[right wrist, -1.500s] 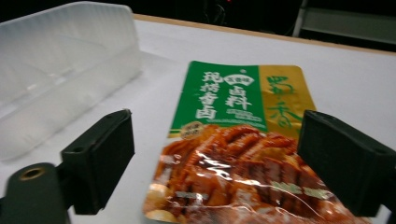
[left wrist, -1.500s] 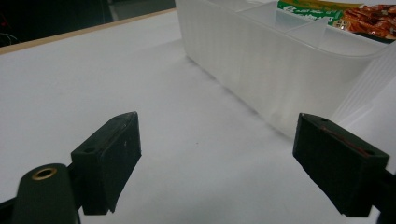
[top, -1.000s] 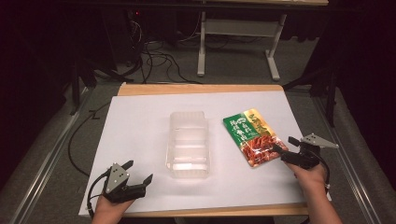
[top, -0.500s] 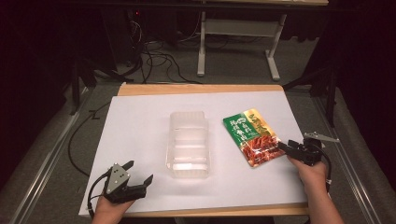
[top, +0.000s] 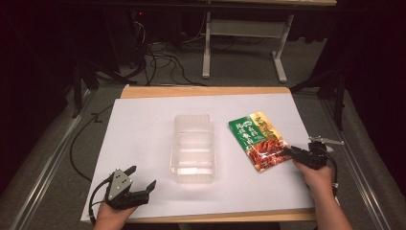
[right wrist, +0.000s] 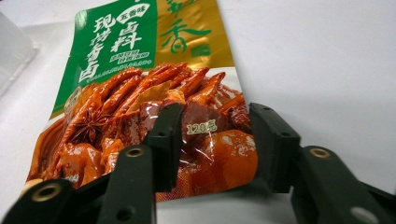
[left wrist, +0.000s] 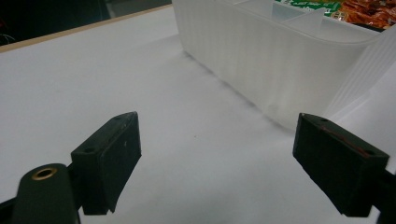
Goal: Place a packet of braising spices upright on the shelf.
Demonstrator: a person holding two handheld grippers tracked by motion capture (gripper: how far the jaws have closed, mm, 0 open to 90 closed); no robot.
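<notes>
The food pouch [right wrist: 144, 88] I am working on lies flat on the white sheet [top: 143, 134], its near corner running in between the jaws of my right claw [right wrist: 215, 140]. Those jaws have just been closing, and they now stand on either side of that corner; I cannot tell whether the pads already press on the foil. In the high view the pouch [top: 257, 139] sits just ahead of the right claw [top: 289, 152] and stretches away from it toward the far side of the table [top: 206, 91]. The hand [top: 316, 177] carrying this claw rests low at the sheet's right edge.

Beyond the pouch, on the side away from my right claw, stands the clear plastic container [top: 192, 148], near the pouch but apart from it. My left claw [top: 141, 179] hovers at the near left corner of the sheet with its jaws wide apart and nothing between them. Seen from it, the container [left wrist: 280, 60] rises ahead and to its right, close but not touching.
</notes>
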